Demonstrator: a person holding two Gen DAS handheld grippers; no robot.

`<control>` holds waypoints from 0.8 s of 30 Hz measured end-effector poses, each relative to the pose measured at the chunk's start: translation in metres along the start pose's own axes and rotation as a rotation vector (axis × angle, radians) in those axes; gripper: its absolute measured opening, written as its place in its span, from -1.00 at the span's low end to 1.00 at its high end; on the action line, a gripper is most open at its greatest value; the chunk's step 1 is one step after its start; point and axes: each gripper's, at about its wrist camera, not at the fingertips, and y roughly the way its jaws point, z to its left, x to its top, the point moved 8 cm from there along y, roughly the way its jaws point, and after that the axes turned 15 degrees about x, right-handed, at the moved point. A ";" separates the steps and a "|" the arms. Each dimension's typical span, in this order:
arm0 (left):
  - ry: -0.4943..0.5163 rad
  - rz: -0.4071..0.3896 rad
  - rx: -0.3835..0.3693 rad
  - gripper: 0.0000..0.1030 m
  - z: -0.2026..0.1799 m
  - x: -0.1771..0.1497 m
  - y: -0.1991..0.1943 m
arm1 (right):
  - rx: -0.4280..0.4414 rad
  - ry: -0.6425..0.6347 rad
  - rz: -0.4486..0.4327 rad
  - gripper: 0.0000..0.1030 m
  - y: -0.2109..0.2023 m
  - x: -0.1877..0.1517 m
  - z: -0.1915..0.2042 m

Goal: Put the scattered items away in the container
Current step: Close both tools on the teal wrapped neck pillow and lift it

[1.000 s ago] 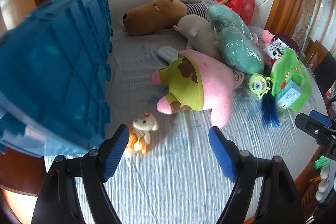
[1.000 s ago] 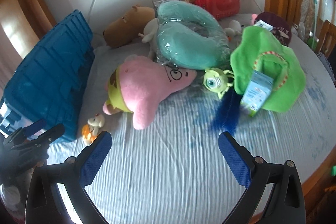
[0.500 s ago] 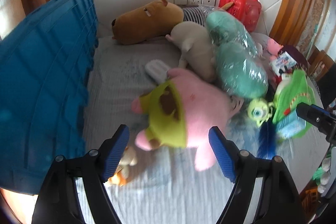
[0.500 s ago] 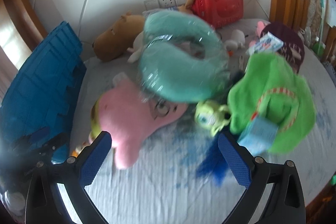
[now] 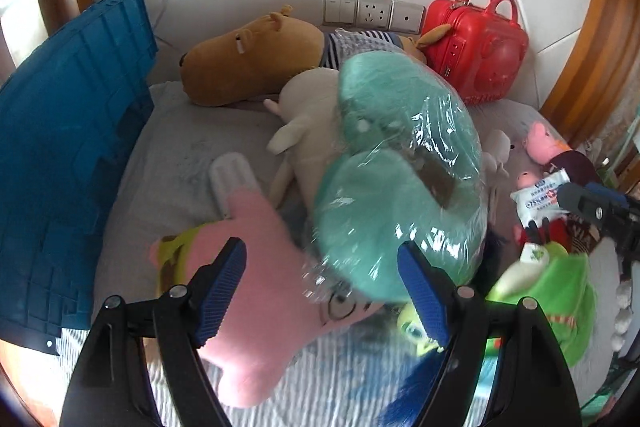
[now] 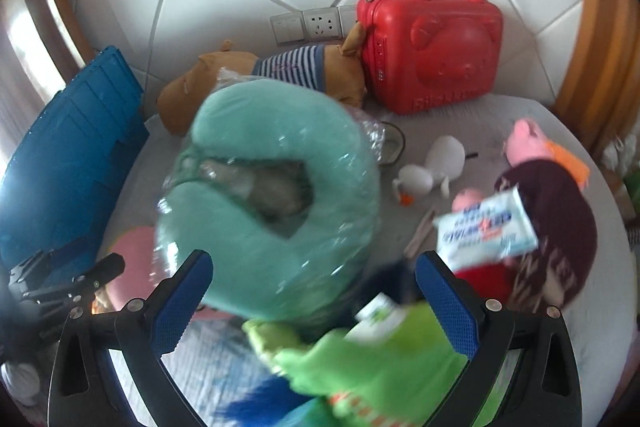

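Note:
A blue crate (image 5: pixel 68 163) stands at the left edge of the bed; it also shows in the right wrist view (image 6: pixel 68 171). A teal neck pillow in clear plastic (image 5: pixel 400 187) lies on the toy pile, just ahead of both grippers (image 6: pixel 268 211). A pink star plush (image 5: pixel 264 311) lies under my left gripper (image 5: pixel 322 291), which is open and empty. My right gripper (image 6: pixel 314 303) is open and empty above a green plush (image 6: pixel 372 375). A brown capybara plush (image 5: pixel 256 59) lies at the back.
A red toy suitcase (image 6: pixel 436 39) stands against the tiled wall. A cream plush (image 5: pixel 308 119), a Peppa Pig doll (image 6: pixel 532 143), a wipes packet (image 6: pixel 486 231), a dark red hat (image 6: pixel 560 227) and a white duck (image 6: pixel 432 167) lie on the grey bedsheet (image 5: pixel 188 147). Wooden frame curves at right.
Both grippers have moved forward and up over the pile, toward the teal pillow. The small bear toy near the crate has dropped out of view. Both stay open.

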 end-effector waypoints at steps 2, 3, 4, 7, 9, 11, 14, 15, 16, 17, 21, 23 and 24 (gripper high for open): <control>0.001 0.017 0.016 0.72 -0.008 0.007 0.009 | 0.030 0.003 0.022 0.99 0.012 0.011 -0.014; -0.001 0.024 0.022 0.75 -0.011 0.011 0.014 | 0.049 0.006 0.034 0.99 0.020 0.017 -0.020; -0.003 0.031 0.028 0.82 -0.014 0.014 0.019 | 0.069 0.008 0.046 1.00 0.028 0.023 -0.026; 0.005 0.048 0.053 0.90 -0.020 0.022 0.038 | 0.091 0.007 0.092 0.99 0.057 0.036 -0.040; 0.014 0.071 0.061 0.90 -0.024 0.023 0.054 | 0.083 0.003 0.121 0.99 0.079 0.044 -0.050; 0.018 0.090 0.055 1.00 -0.029 0.024 0.068 | 0.076 0.004 0.149 0.99 0.100 0.051 -0.060; 0.028 0.096 -0.006 1.00 -0.040 0.028 0.082 | 0.107 0.014 0.207 0.99 0.133 0.057 -0.073; 0.038 0.094 -0.021 1.00 -0.045 0.029 0.085 | 0.107 0.003 0.228 0.99 0.143 0.056 -0.076; 0.050 0.094 -0.028 1.00 -0.050 0.029 0.090 | 0.109 -0.011 0.249 1.00 0.153 0.055 -0.078; 0.057 0.094 -0.033 1.00 -0.054 0.029 0.095 | 0.154 0.008 0.257 1.00 0.161 0.053 -0.080; 0.026 0.097 -0.101 1.00 -0.066 0.029 0.108 | 0.307 0.085 0.244 1.00 0.181 0.046 -0.090; 0.024 0.100 -0.104 1.00 -0.070 0.028 0.112 | 0.333 0.098 0.228 1.00 0.181 0.044 -0.094; 0.026 0.102 -0.102 1.00 -0.070 0.027 0.112 | 0.335 0.096 0.228 1.00 0.180 0.043 -0.094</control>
